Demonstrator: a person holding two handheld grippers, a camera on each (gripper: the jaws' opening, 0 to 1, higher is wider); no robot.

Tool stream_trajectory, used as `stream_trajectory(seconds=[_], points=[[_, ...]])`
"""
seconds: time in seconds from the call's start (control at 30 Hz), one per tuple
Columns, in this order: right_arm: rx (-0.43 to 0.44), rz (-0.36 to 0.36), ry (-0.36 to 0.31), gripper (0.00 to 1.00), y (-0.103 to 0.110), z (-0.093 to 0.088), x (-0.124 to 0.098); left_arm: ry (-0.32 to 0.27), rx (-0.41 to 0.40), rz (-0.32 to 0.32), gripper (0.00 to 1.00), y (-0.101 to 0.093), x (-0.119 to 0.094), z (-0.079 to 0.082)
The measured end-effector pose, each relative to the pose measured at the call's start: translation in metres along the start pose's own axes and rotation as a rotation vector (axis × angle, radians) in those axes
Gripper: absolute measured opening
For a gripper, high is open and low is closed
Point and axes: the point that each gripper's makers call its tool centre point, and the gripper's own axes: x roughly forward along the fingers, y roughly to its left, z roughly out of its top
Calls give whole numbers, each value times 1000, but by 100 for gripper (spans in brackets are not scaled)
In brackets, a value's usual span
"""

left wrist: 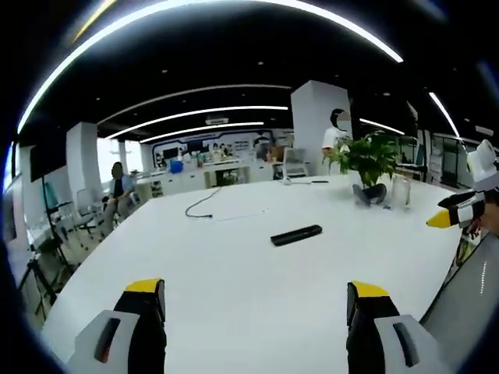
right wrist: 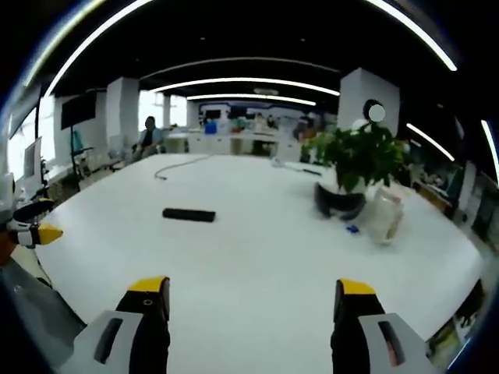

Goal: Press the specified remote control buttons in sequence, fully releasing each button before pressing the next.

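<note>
While both tongs, left (left wrist: 256,300) and right (right wrist: 253,296), stand wide open and empty, the remote (left wrist: 296,234) lies untouched mid-counter (left wrist: 234,265); pressing appears not yet begun.

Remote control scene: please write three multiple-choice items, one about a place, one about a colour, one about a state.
1. Where does the remote control lie?
A. flat on the white table
B. inside the plant pot
C. on a chair

2. What colour are the gripper fingertips?
A. red
B. yellow
C. green

3. How stands the right gripper?
A. shut on the remote
B. open, holding nothing
C. shut on a cable

Answers: 1 A, it rests on the bare tabletop; 2 B, yellow caps show; 3 B, its jaws stand wide apart over the table.
</note>
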Motion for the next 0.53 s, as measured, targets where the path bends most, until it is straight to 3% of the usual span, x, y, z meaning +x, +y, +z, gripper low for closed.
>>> stream_trajectory(seconds=[0.53], points=[[-22,13,13,83,4,-2,1,-6,19,-3,100,-1,1,2]])
